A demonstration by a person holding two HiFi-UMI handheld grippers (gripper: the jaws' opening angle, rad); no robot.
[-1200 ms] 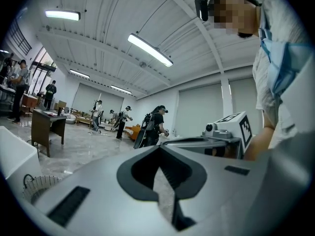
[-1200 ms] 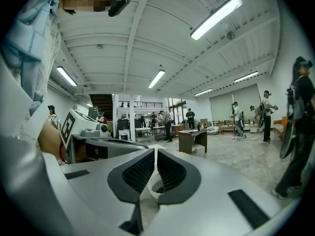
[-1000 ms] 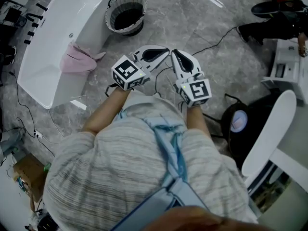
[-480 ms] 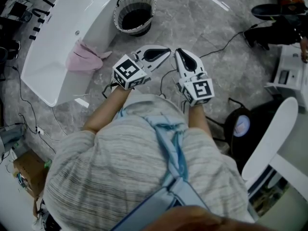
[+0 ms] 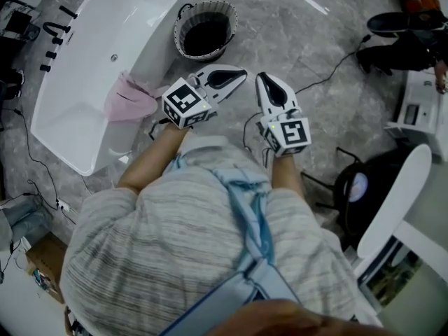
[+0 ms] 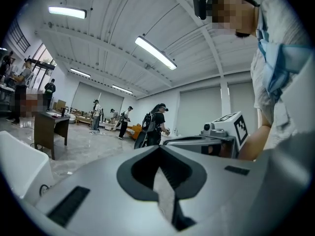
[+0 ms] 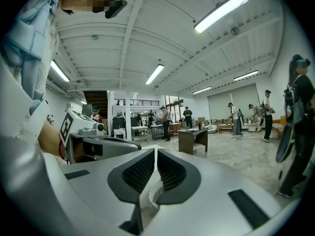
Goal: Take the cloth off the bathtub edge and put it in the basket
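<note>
A pink cloth [image 5: 129, 99] hangs over the near edge of the white bathtub [image 5: 91, 61] at the left of the head view. A round basket [image 5: 205, 31] with a striped rim and dark inside stands on the floor past the tub's end. My left gripper [image 5: 241, 72] is shut and empty, held just right of the cloth and apart from it. My right gripper [image 5: 262, 79] is beside it, also shut and empty. In the left gripper view [image 6: 158, 151] and the right gripper view [image 7: 154, 154] the jaws are closed with nothing between them.
The floor is grey marble with black cables [image 5: 329, 68] running across it. A white chair [image 5: 392, 201] and a dark round object [image 5: 353, 187] stand at the right. Someone's dark shoes [image 5: 399, 26] show at the upper right. Black taps [image 5: 52, 30] sit left of the tub.
The tub, cloth and basket have shifted right and down in the head view, closer to both grippers. Both grippers stay shut and side by side.
</note>
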